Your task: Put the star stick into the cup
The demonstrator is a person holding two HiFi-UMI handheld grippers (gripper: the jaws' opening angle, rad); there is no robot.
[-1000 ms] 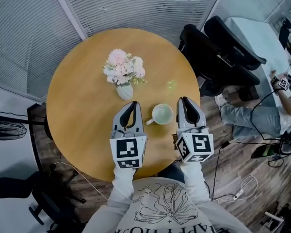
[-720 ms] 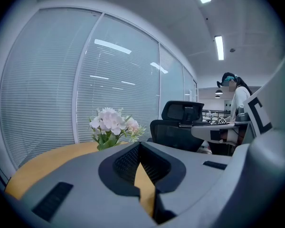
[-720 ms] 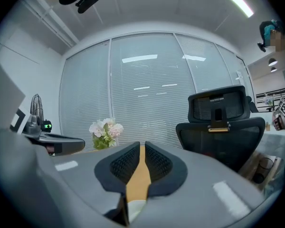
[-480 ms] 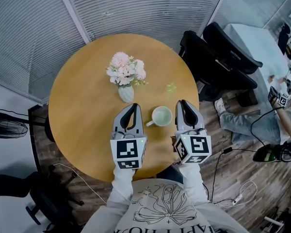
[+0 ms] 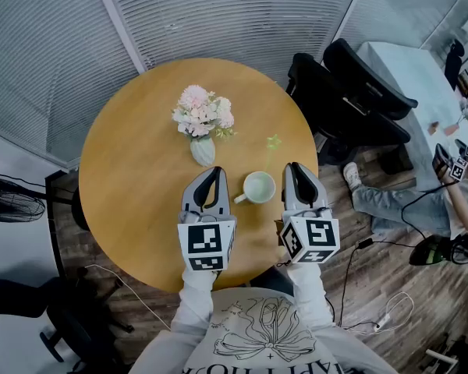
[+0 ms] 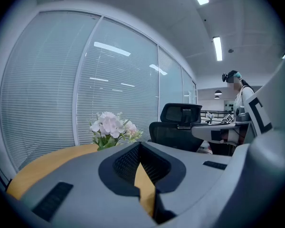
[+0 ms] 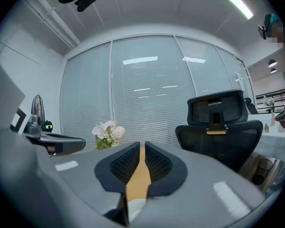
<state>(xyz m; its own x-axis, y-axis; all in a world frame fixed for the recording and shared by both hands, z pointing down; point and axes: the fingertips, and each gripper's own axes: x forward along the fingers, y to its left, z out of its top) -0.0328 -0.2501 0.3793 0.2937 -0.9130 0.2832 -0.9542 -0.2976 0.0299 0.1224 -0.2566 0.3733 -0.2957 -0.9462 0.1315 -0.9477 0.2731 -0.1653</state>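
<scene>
Left claw (image 5: 212, 171) and right claw (image 5: 295, 167) flank the cup (image 5: 259, 187), both closed and empty. The star stick (image 5: 274, 141) lies on the worktop (image 5: 132, 154) beyond the cup, so fetching it likely comes next, with an opened claw.

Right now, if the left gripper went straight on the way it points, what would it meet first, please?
Most likely the flower vase, just ahead of the left gripper; it sits a little left of centre in the left gripper view, so perhaps only a graze.
</scene>
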